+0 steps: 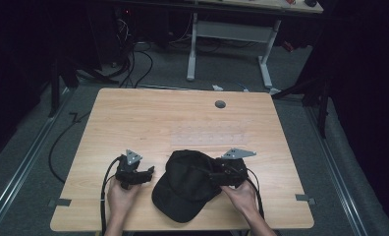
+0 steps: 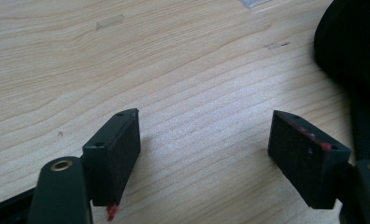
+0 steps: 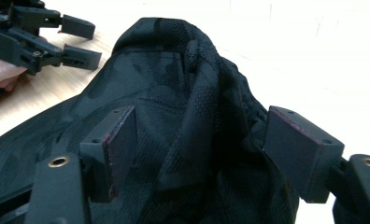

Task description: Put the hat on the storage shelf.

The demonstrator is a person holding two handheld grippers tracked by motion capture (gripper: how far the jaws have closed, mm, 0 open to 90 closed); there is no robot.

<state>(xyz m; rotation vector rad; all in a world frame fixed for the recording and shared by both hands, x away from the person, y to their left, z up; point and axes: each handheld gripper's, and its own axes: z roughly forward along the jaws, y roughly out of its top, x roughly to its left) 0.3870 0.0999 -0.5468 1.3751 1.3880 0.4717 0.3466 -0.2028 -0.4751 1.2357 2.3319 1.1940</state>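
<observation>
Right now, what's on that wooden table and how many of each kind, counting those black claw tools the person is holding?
Black cap: 1
Hand-held grippers: 2, the left gripper and the right gripper, both with jaws open
Total: 3 things on the wooden table

— What is lost to view here?
— The black cap runs off the right edge of the left gripper view; its lower folds leave the bottom of the right gripper view.
— And from above?
— The right gripper covers the cap's crown edge; forearms are cropped below.
</observation>
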